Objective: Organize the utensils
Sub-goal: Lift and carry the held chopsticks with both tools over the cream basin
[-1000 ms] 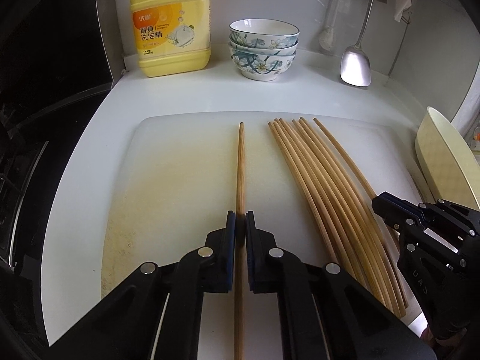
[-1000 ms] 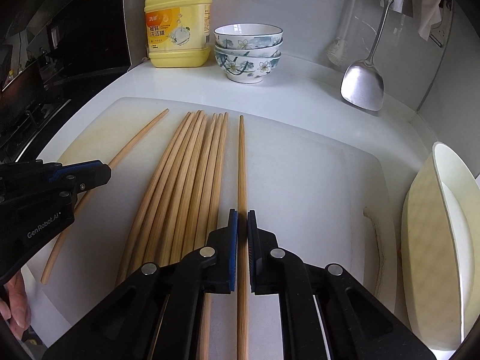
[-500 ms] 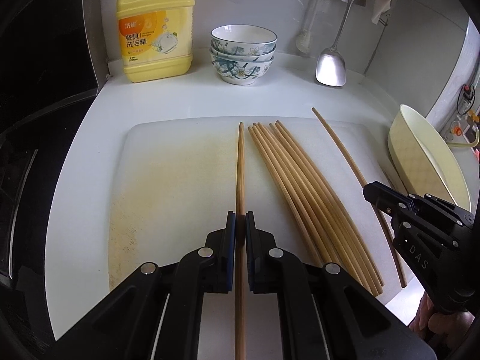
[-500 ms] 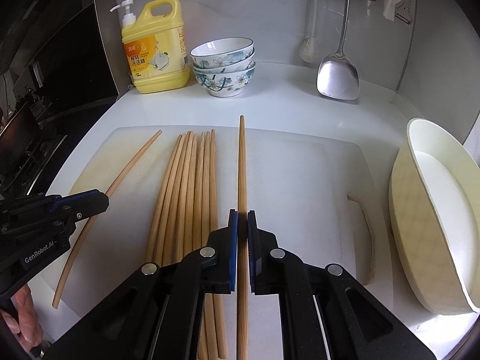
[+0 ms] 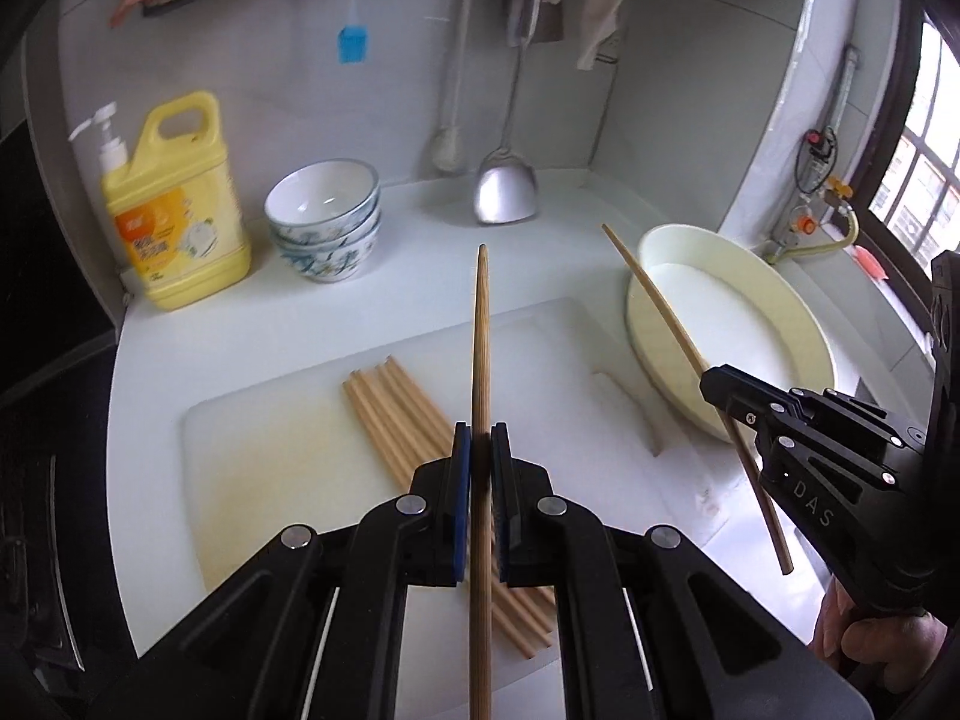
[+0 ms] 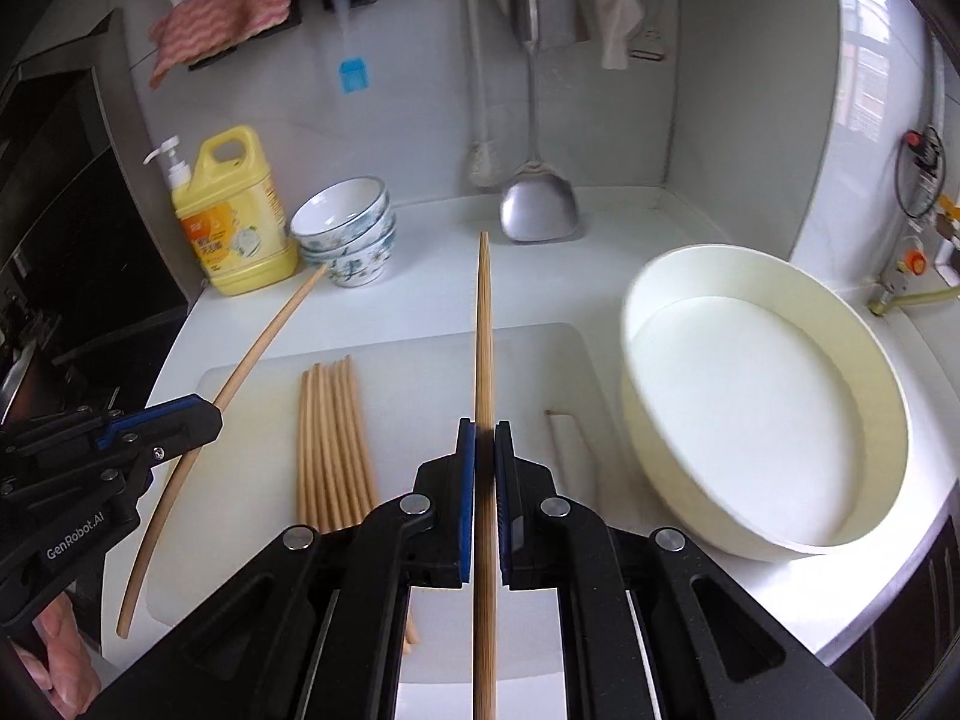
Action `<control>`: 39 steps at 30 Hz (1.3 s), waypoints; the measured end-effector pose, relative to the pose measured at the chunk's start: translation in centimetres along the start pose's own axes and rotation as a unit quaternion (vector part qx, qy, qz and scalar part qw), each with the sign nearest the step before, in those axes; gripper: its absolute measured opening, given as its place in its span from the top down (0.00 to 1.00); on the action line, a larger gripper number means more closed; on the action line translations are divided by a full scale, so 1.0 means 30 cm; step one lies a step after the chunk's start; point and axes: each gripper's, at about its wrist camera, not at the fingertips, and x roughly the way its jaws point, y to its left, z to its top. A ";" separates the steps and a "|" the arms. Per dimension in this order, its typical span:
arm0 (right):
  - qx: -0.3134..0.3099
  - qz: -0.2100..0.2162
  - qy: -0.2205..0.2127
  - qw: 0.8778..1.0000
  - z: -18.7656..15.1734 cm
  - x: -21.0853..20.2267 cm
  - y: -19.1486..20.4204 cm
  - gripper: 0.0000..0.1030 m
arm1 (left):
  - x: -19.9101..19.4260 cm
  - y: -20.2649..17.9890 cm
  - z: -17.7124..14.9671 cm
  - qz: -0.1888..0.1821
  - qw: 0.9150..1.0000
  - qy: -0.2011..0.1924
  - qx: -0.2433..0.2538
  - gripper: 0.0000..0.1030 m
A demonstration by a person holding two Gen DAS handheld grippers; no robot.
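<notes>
My left gripper (image 5: 480, 450) is shut on one long wooden chopstick (image 5: 481, 336), held in the air above the white cutting board (image 5: 270, 444). My right gripper (image 6: 485, 450) is shut on another chopstick (image 6: 485, 330), also lifted. Each shows in the other's view: the right gripper (image 5: 720, 387) with its chopstick (image 5: 660, 306) at the right, the left gripper (image 6: 207, 417) with its chopstick (image 6: 264, 330) at the left. A bundle of several chopsticks (image 6: 330, 438) lies on the board (image 6: 252, 480), also in the left wrist view (image 5: 396, 414).
A cream round basin (image 6: 768, 396) stands right of the board. At the back are a yellow detergent bottle (image 6: 240, 222), stacked patterned bowls (image 6: 348, 234) and a hanging metal spatula (image 6: 537, 210). A dark stove area lies to the left.
Both grippers have risen and tilted up, each lifting its chopstick off the board. The bundle stays on the board. More of the wall and hanging items now shows.
</notes>
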 end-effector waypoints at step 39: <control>0.124 -0.038 0.106 0.986 0.145 0.310 -0.833 0.94 | 0.724 -0.744 0.350 -0.077 0.987 0.112 0.085 0.93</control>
